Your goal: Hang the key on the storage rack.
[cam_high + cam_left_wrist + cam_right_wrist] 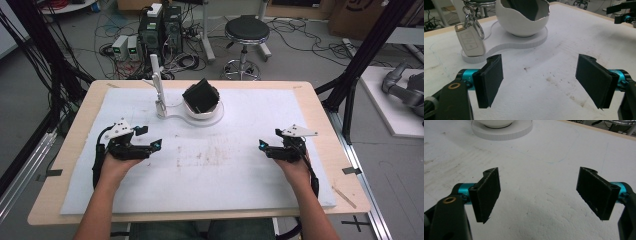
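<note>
White bowl (202, 109), its rim broken into a jagged edge, sits at the far centre of the worktop (320, 105) on the round end of a flat white base (172, 119), with dark flat pieces (200, 95) standing tilted inside it. From the left gripper view the same bowl (522, 21) shows its cracked lip and the dark contents rising above it. At the base's narrower left end a white post (159, 90) stands upright; in the left gripper view a white car key fob (470, 42) with a metal ring and clip hangs or leans there, just left of the bowl. A white foam sheet (225, 190), stained brown near its middle, covers most of the wooden worktop.

Nearer, well apart from the bowl, the left gripper (150, 137) rests at the left of the sheet and the right gripper (268, 140) at the right, each held in a person's hand with the forearm coming in from the near edge. Both point inward toward the centre. The left gripper's (539, 82) fingers are spread wide with bare sheet between them, and the right gripper's (537, 197) fingers are likewise spread wide over bare sheet, holding nothing.

Beyond the worktop a black stool (246, 35), computer towers (160, 32) and loose cables lie on the floor.
</note>
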Motion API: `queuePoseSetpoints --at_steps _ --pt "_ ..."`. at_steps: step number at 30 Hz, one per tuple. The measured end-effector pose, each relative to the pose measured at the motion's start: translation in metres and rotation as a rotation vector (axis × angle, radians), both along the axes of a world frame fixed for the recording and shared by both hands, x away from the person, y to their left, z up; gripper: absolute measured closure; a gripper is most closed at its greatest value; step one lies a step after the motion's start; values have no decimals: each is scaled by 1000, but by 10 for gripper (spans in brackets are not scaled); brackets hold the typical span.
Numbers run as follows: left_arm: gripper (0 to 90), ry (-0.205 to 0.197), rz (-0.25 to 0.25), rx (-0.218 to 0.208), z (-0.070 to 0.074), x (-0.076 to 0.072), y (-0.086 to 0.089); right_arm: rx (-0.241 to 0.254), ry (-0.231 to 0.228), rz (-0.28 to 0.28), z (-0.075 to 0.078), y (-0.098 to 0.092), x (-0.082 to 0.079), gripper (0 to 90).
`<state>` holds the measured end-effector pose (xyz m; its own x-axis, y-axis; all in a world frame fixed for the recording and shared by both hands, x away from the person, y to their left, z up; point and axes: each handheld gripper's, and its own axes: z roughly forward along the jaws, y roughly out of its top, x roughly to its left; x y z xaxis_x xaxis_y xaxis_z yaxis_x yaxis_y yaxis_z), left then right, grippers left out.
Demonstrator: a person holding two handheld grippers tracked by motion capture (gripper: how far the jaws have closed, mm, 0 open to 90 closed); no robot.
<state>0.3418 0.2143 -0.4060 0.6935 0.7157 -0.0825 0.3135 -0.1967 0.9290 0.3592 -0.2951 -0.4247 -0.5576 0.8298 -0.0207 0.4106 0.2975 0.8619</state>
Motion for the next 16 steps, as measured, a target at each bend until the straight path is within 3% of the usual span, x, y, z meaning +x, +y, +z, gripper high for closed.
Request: queuePoseSetpoints --at_steps 16 --pt "221 5 -12 6 0 1 -2 -6 2 0 -1 1 1 196"
